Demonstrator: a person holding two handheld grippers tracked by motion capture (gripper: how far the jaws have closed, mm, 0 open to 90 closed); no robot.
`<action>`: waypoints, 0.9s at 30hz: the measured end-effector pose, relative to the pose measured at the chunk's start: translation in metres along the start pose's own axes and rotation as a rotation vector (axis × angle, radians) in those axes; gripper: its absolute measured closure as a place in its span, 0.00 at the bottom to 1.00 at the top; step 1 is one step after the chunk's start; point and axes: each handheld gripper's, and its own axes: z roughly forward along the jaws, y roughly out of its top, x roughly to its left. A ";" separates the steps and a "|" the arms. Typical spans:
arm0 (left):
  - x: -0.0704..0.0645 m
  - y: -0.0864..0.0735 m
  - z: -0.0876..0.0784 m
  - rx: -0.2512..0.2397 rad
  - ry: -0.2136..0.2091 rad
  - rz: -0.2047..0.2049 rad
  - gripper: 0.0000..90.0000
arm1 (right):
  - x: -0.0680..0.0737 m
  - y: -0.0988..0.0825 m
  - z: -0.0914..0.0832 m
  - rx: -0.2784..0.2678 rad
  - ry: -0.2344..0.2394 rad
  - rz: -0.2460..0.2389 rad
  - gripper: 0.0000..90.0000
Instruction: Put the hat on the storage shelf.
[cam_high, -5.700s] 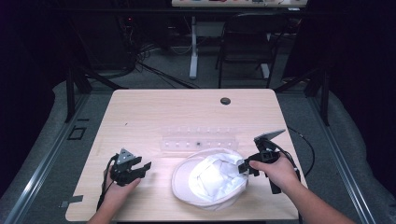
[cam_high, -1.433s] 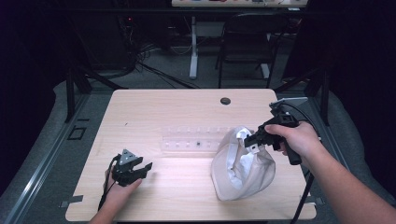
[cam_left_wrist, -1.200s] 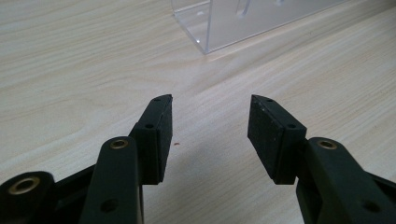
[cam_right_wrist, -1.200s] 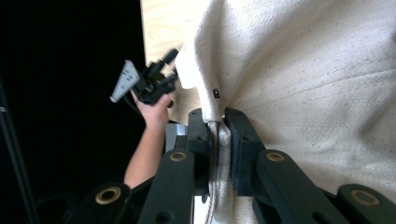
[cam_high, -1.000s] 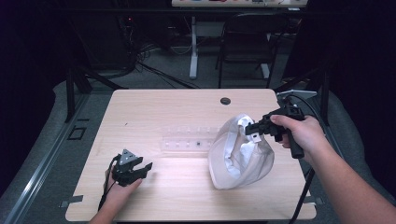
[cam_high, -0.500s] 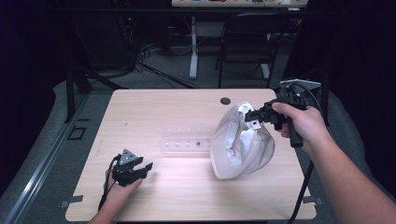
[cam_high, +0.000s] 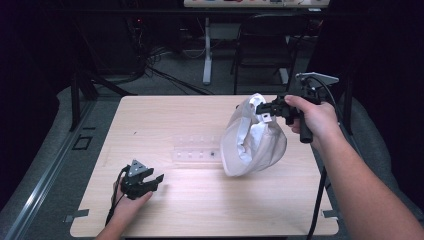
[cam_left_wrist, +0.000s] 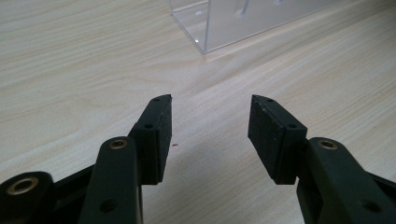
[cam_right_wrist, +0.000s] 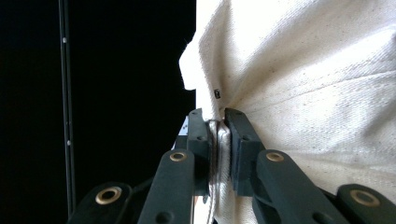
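Note:
A white cloth bag (cam_high: 252, 141) hangs above the right side of the table, its bottom close to the tabletop. My right gripper (cam_high: 261, 110) is shut on the bag's upper rim, and in the right gripper view the cream fabric (cam_right_wrist: 299, 88) is pinched between the two pads (cam_right_wrist: 214, 140). At the front left of the table my left gripper (cam_high: 156, 181) rests low in a hand, pointing right. Its jaws (cam_left_wrist: 210, 130) stand open over bare wood with nothing between them.
A clear plastic tray (cam_high: 197, 154) lies flat at the table's middle, and its corner (cam_left_wrist: 219, 23) is ahead of the left gripper. The wooden table (cam_high: 165, 120) has a small dark round spot near its far edge. A chair and cables stand behind the table.
My right gripper has lifted the bag off the table and carried it up and toward the far right. The bag now hangs instead of lying spread out. The left gripper has stayed still.

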 end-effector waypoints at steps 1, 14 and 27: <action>0.000 0.000 0.000 -0.002 -0.001 0.000 0.56 | 0.001 0.003 0.003 -0.003 -0.005 0.000 0.91; 0.001 0.001 0.000 0.007 -0.006 0.001 0.55 | 0.007 0.018 0.011 -0.057 0.040 0.021 0.91; -0.001 0.000 0.004 0.007 -0.005 0.003 0.55 | 0.011 0.033 0.031 -0.120 0.044 0.034 0.91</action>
